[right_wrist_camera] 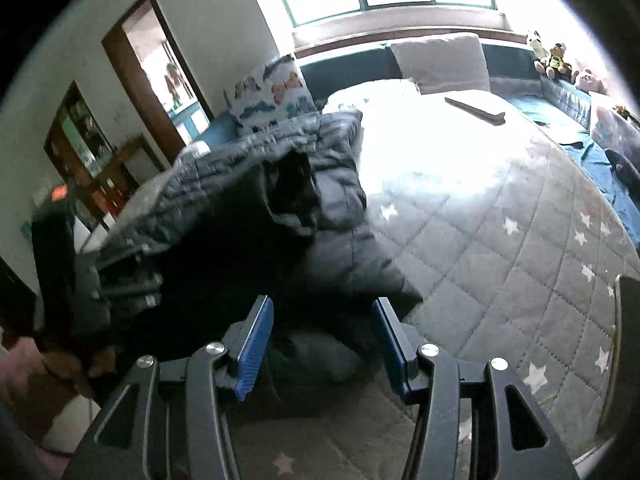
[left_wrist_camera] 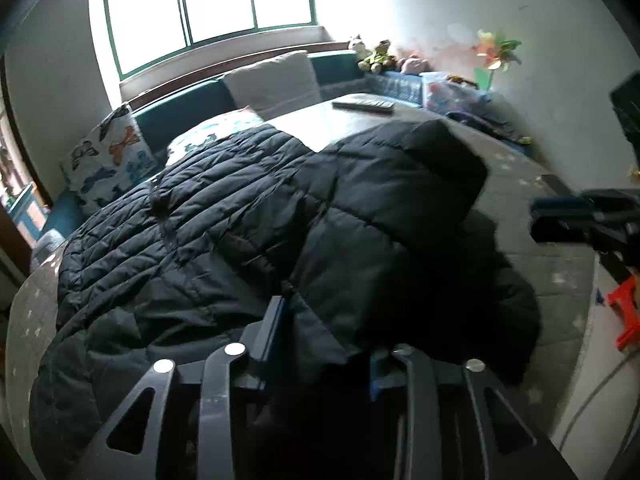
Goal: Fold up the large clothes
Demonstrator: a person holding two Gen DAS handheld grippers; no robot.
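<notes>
Left tongs (left_wrist_camera: pixel 324 344) grasp the black puffer coat's (left_wrist_camera: pixel 224 216) near edge; right tongs (right_wrist_camera: pixel 324 344) hang released beside it.

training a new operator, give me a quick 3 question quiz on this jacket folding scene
1. True or false: the black quilted puffer jacket lies on the grey star-patterned quilted bedspread.
2. Which gripper has jacket fabric between its blue-padded fingers: A) left gripper B) right gripper C) both?
3. What flat dark object lies on the bed in front of the plain white pillow?

Key: 1 true; 2 C; 3 the dark remote control.
</notes>
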